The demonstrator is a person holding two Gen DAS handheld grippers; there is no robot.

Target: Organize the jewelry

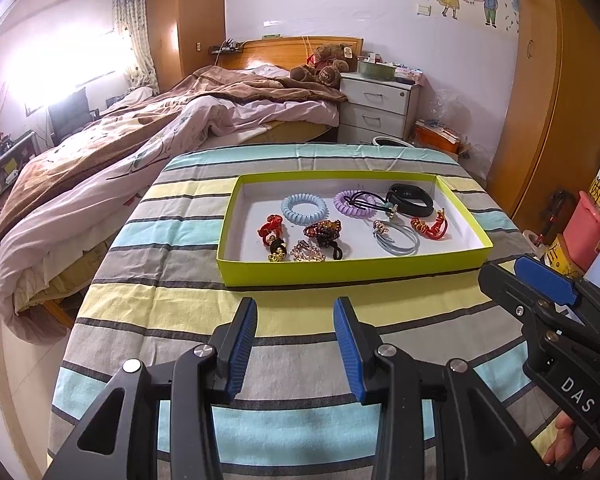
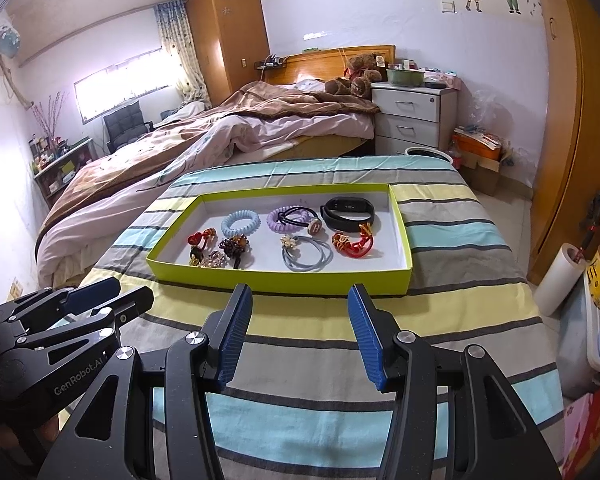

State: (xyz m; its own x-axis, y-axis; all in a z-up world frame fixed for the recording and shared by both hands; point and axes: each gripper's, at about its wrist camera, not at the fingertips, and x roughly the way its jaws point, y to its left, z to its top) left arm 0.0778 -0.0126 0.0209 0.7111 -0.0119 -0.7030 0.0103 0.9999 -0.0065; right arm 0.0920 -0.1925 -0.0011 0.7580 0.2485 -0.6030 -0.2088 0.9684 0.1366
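Note:
A lime-green shallow box (image 1: 340,270) (image 2: 284,280) with a white floor sits on the striped table. In it lie a blue coil hair tie (image 1: 303,207) (image 2: 240,222), a purple coil tie (image 1: 350,202) (image 2: 281,218), a black wristband (image 1: 411,199) (image 2: 350,209), grey elastic loops (image 1: 398,236) (image 2: 308,258), red knotted bracelets (image 1: 430,227) (image 2: 352,245) and several beaded pieces at the left (image 1: 296,240) (image 2: 216,250). My left gripper (image 1: 295,308) is open and empty in front of the box. My right gripper (image 2: 300,296) is open and empty, also in front of the box.
The table wears a striped cloth (image 1: 260,352) (image 2: 300,360). A bed with a brown blanket (image 1: 140,128) (image 2: 180,136) lies behind and left. A white nightstand (image 1: 376,104) (image 2: 412,116) stands at the back. Clutter stands at the right (image 1: 580,236) (image 2: 560,280).

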